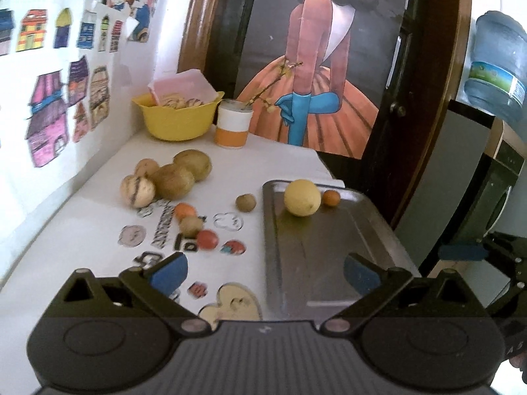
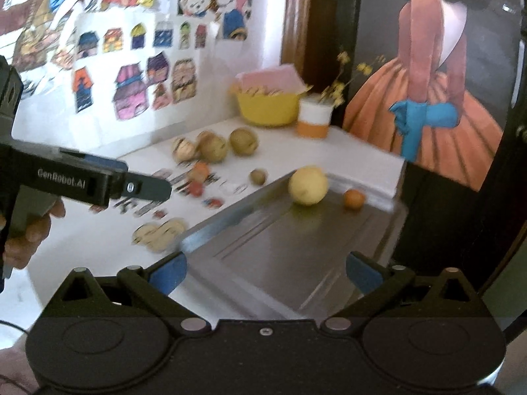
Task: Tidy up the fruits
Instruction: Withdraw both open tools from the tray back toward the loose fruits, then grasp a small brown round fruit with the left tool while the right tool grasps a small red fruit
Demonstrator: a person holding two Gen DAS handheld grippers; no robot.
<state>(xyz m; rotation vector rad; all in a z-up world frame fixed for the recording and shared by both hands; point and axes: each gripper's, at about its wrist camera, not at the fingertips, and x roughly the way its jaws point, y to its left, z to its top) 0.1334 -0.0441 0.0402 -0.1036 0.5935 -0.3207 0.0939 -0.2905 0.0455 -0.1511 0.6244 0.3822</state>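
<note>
Now the metal tray (image 1: 329, 256) holds a yellow lemon (image 1: 302, 197) and a small orange fruit (image 1: 330, 197). More fruits (image 1: 171, 179) sit on the white table (image 1: 82, 230). The left gripper (image 1: 265, 271) and right gripper (image 2: 266, 270) are both spread apart, holding nothing.

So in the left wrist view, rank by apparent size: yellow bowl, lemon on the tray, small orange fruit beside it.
1. yellow bowl, though farthest away
2. lemon
3. small orange fruit

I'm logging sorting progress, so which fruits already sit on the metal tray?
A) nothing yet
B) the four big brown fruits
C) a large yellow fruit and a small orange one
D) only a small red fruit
C: the metal tray holds just the large yellow fruit and the small orange fruit near its far edge.
</note>
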